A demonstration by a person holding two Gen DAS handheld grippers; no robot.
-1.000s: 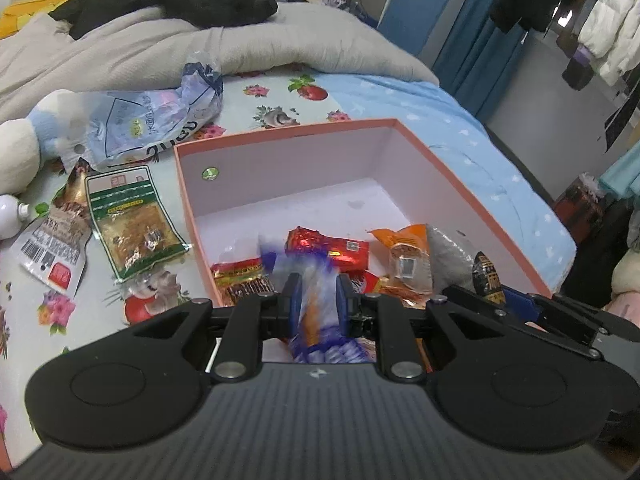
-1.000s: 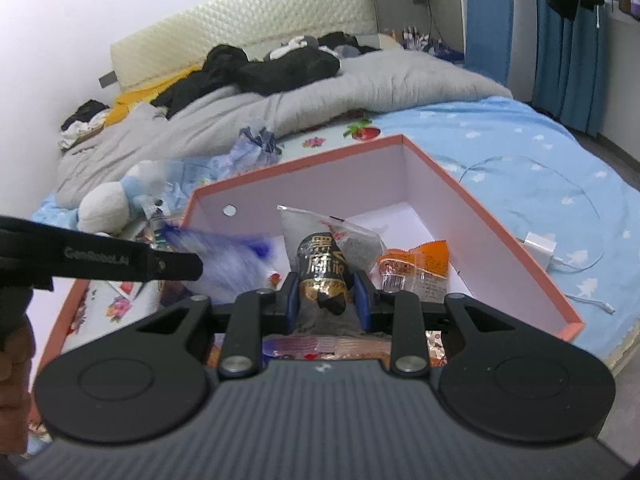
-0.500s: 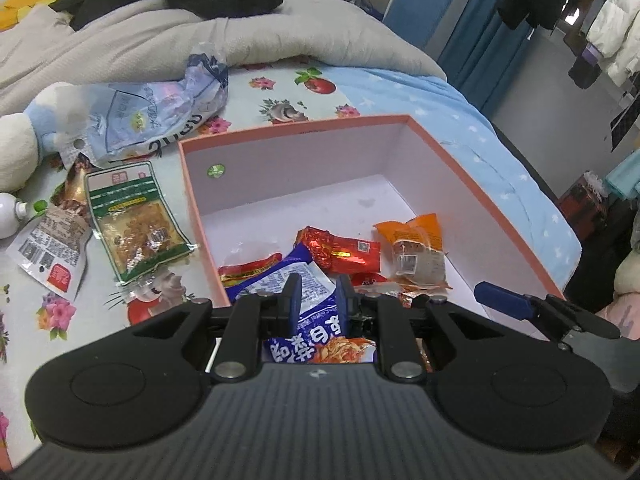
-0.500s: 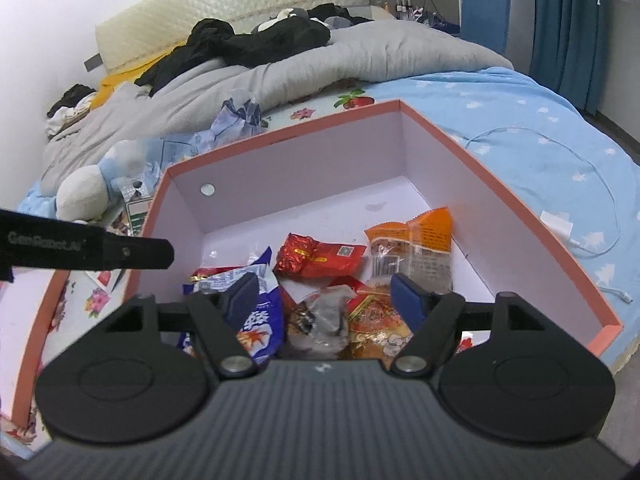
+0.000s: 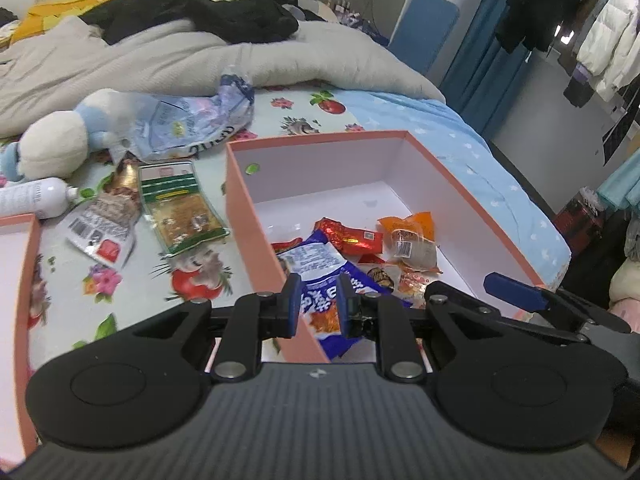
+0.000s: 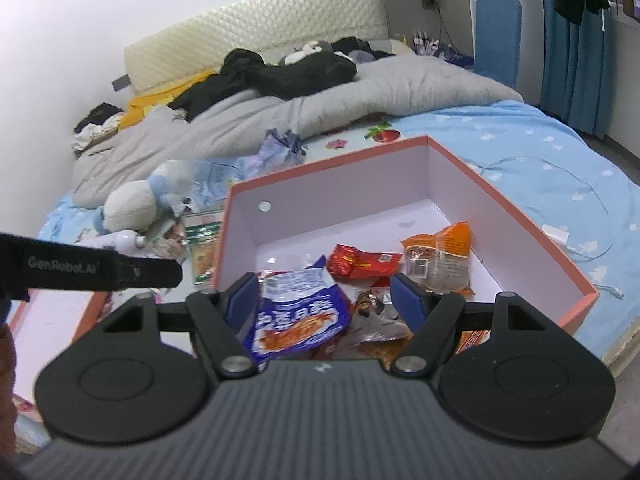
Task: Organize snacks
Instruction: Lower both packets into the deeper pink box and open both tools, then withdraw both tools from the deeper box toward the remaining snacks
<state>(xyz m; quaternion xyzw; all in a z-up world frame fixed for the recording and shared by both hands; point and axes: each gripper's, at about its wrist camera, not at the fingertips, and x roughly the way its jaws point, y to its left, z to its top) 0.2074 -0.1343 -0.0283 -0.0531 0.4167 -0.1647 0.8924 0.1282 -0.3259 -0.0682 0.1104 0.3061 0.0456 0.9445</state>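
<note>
An orange box with a white inside lies on the bed and holds several snack packs: a blue pack, a red one, an orange one. My left gripper hangs over the box's near left wall, jaws a little apart and empty; the blue pack lies loose below. My right gripper is wide open and empty above the box, over the blue pack and a dark pack. A green pack and a white-red pack lie outside, left of the box.
A second orange tray sits at the far left. A plush toy, a white bottle and a crumpled blue bag lie behind the loose packs. A grey duvet fills the back. A white cable lies right of the box.
The left gripper let go of the blue pack into the box and drew back left. The right gripper released the dark pack into the box and opened wide.
</note>
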